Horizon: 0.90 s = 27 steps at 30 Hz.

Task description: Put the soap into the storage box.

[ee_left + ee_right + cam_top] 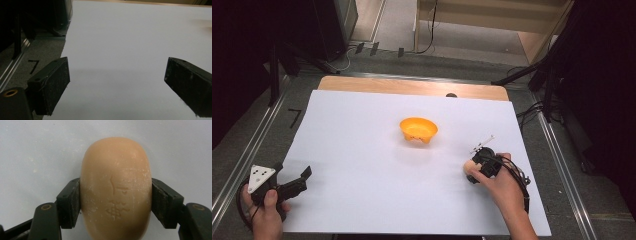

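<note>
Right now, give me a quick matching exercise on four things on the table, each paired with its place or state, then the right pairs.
Things:
1. soap bar
2. orange bowl
3. left hand-held gripper
4. white sheet

Places or states:
A. jaws open, nothing between them
B. covers most of the tabletop
C. clamped between the jaws of the right hand-held gripper
D. stands alone near the middle of the sheet

Pairs: 1-C, 2-D, 3-A, 4-B
</note>
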Motion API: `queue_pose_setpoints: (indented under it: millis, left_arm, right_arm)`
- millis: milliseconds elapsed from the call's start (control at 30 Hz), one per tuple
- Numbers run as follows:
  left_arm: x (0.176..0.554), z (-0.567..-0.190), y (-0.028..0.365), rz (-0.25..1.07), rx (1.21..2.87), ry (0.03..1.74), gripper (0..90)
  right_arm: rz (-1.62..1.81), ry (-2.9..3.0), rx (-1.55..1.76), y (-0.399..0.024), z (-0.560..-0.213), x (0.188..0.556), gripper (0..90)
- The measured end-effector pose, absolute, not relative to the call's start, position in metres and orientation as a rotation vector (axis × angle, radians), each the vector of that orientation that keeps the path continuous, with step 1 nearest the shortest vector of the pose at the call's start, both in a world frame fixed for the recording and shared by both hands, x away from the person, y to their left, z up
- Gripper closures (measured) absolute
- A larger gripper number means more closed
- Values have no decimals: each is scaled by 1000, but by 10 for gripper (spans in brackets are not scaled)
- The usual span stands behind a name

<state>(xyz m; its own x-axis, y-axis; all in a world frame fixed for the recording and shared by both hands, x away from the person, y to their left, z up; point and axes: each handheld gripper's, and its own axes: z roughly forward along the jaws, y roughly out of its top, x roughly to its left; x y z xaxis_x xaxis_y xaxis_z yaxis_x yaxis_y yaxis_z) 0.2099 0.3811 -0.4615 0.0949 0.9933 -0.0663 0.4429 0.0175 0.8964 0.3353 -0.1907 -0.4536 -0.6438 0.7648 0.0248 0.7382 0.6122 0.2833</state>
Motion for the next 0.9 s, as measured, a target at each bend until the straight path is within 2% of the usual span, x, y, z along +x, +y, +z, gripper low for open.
queue_pose_setpoints:
  millis: [600, 900]
  left_arm:
    - [211, -461, 382, 836, 1551, 1474, 69]
    - [210, -462, 381, 841, 1546, 1474, 69]
  right_arm:
    - [417, 2807, 1221, -194, -451, 341, 330]
    - [491, 2826, 1117, -188, -427, 346, 330]
